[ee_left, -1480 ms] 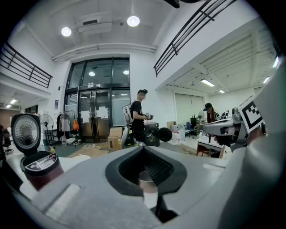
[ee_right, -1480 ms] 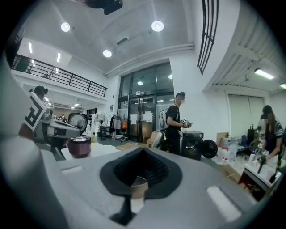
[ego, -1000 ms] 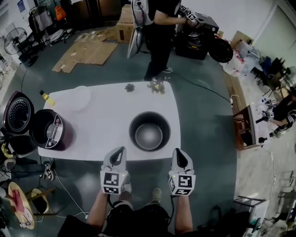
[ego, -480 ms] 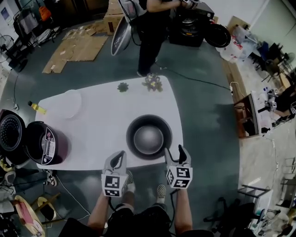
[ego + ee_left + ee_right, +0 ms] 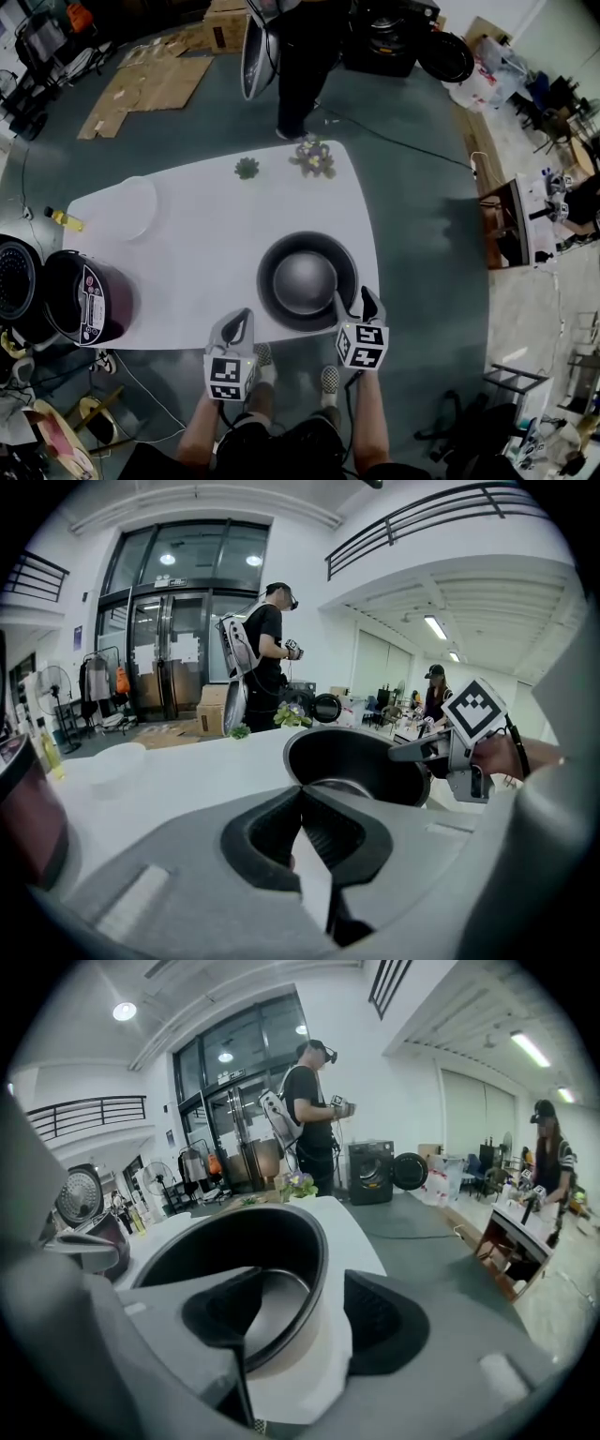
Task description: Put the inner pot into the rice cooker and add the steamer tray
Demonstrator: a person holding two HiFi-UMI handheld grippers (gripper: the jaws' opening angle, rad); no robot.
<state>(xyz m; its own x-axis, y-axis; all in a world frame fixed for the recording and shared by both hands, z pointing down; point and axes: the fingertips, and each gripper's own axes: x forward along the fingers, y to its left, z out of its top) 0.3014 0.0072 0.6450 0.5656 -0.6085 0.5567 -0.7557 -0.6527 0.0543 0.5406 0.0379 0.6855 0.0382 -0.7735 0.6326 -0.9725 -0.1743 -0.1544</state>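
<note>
Tongs on the right, the right gripper (image 5: 353, 300), stand wide: their jaws have just been opening, and the rim of the round dark metal inner pot (image 5: 306, 281) sits between them, with one jaw inside the bowl and the other outside its right wall, neither pad pressing on it. The left gripper (image 5: 242, 321) hangs at the near edge of the white oval table (image 5: 216, 244), just left of the pot and apart from it, its jaws drawn together with nothing between them. The pot stands upright and empty on the table, close to the near edge and right of centre. The dark maroon rice cooker (image 5: 89, 298) sits at the table's near left corner, well apart from the pot, with its lid (image 5: 14, 281) thrown open to the left. The white round steamer tray (image 5: 125, 208) lies flat toward the far left of the table, and a small yellow bottle (image 5: 66, 220) lies just left of it. Two small potted plants (image 5: 314, 157) stand at the far edge. Beyond the table a person in dark clothes (image 5: 295, 66) stands on the grey floor, and flattened brown cardboard (image 5: 141, 84) lies to the far left.
</note>
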